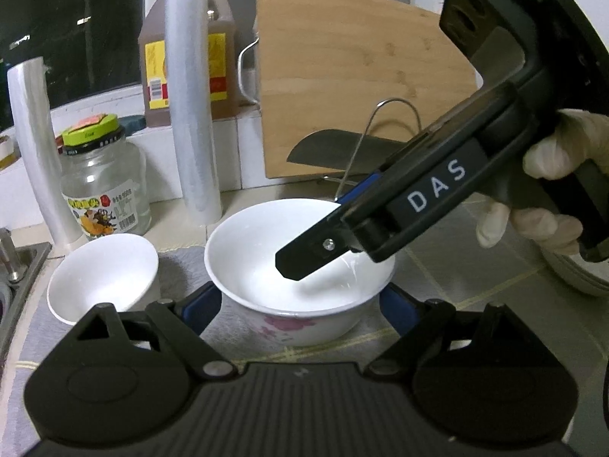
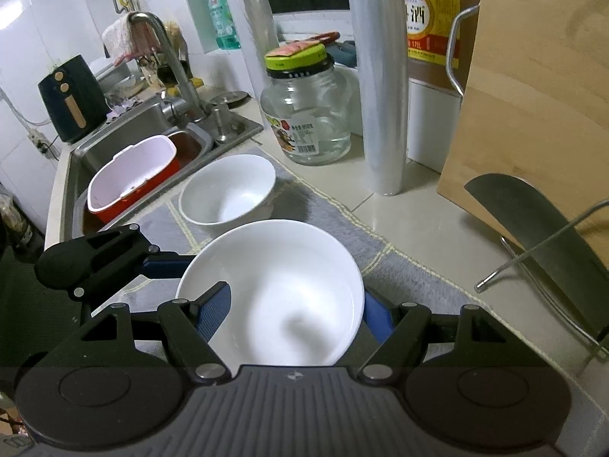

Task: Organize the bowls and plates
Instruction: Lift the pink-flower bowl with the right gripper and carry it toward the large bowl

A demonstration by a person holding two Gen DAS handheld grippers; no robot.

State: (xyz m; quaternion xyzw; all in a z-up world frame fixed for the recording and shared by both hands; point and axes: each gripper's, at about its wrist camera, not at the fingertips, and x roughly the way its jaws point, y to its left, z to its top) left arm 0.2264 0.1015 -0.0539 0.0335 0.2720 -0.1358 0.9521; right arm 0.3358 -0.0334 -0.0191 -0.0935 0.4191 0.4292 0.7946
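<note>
**Big white bowl clamped by both grippers over grey mat**

Views differ:
- Only the right wrist view shows the steel sink at 10 o'clock. In it sits a red tub with a white inside. The curved metal tap and a dark air fryer stand behind it.
- Only the left wrist view shows the gloved hand at 3 o'clock and the pink flower print on the bowl's outside. White plate edges also show there, probably a stack.

Grippers:
- The left gripper is set mid-wide. Its blue pads sit against the outer wall of the large white ceramic bowl, at 9 and 3 o'clock of the bowl.
- The right gripper is closed on the same bowl's wall, with one finger inside and the other outside the rim.
- The bowl is at centre over the grey checked mat. Whether it rests on the mat or is lifted can't be told.

Surface and room:
- The counter is pale tile.
- A light wooden cutting board leans at 1 o'clock.
- A brown liquid bottle stands at 11 o'clock, behind a tall clear film roll.
- A steel cleaver blade sits in a wire rack.
- A clear glass jar with a green lid stands at 12 o'clock.
- A small plain white bowl sits on the mat at 9 o'clock, apart from the big bowl.
</note>
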